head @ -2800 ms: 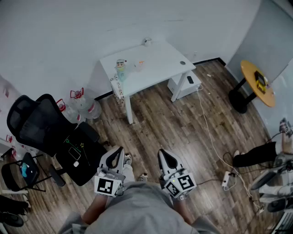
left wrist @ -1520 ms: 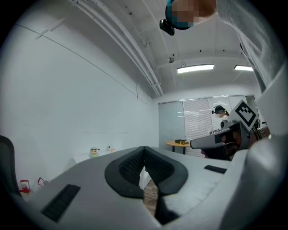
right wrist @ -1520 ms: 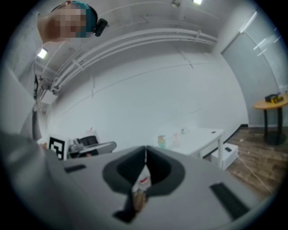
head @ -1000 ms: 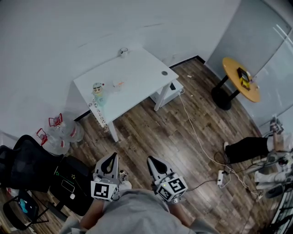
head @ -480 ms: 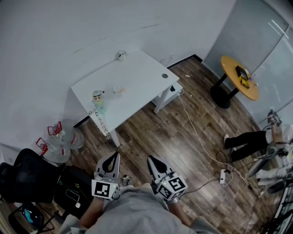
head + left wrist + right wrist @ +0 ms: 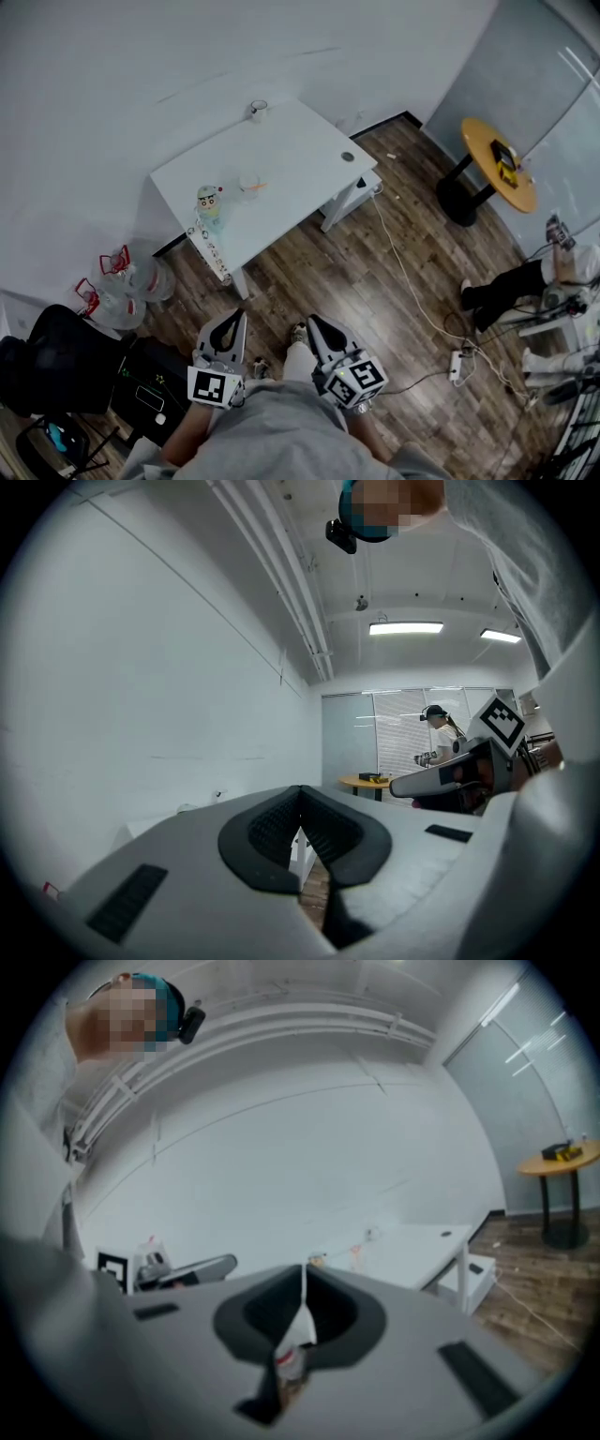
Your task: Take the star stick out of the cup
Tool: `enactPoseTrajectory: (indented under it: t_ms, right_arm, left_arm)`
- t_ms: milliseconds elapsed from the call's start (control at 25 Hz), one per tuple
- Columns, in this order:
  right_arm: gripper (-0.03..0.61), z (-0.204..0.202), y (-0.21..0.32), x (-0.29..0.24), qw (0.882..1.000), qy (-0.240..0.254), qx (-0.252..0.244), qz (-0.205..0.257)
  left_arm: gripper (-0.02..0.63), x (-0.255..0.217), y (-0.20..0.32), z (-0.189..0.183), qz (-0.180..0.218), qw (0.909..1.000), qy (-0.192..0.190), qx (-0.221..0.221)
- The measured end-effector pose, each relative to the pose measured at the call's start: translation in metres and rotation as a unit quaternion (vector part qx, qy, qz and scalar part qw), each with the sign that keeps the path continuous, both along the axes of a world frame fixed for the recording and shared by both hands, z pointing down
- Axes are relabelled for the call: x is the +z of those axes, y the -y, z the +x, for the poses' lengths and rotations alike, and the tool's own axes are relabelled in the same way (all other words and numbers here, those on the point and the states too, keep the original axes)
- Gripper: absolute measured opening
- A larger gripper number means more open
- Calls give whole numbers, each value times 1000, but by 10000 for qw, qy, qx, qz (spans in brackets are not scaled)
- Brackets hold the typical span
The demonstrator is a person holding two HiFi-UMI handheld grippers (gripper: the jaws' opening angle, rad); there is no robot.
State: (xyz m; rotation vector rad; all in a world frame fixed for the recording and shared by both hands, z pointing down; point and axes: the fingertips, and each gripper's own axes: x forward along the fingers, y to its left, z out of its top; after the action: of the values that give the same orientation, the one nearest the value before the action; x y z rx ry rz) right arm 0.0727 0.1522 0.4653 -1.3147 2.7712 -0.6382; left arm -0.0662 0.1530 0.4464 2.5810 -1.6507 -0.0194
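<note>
So nothing's actually happening with the cup yet; to me this is looking like the approach step. The person is standing on the wood floor (image 6: 309, 253), well away from the white table (image 6: 300, 141), which is sitting in the upper middle of the head view. The cup (image 6: 248, 178) is a little clear thing near the table's left-centre. The star stick (image 6: 258, 187), I'm guessing, is the small orange bit at its rim, but it's too tiny to be sure. Just left of it, a cartoon-faced bottle (image 6: 210, 204) is standing near the table edge. Both grippers are hanging at the bottom of the frame, close to the person's body. The left gripper (image 6: 223, 330) has its jaws pressed together with nothing between them. The right gripper (image 6: 321, 336) is the same, jaws touching at the tips and holding nothing, and both gripper views are backing that up. Next move, I reckon, is walking up to the table, spreading one set of jaws and lining them up on the stick above the rim so the cup isn't getting tipped. The other gripper could be steadying the cup. As for writing, I'm not reading anything. The cubes (image 6: 212, 386) on the grippers are only showing black-and-white square markers, and the strip (image 6: 208, 251) running down the table's left leg has marks too small to make out.
</note>
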Motion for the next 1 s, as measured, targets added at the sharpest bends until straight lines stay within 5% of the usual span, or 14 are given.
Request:
enactPoseTrajectory:
  t_ms: [1000]
  right_arm:
    - [35, -19, 164, 7, 9958, 64, -904, -95]
  left_arm:
    - [31, 6, 119, -21, -192, 9946, 189, -1003]
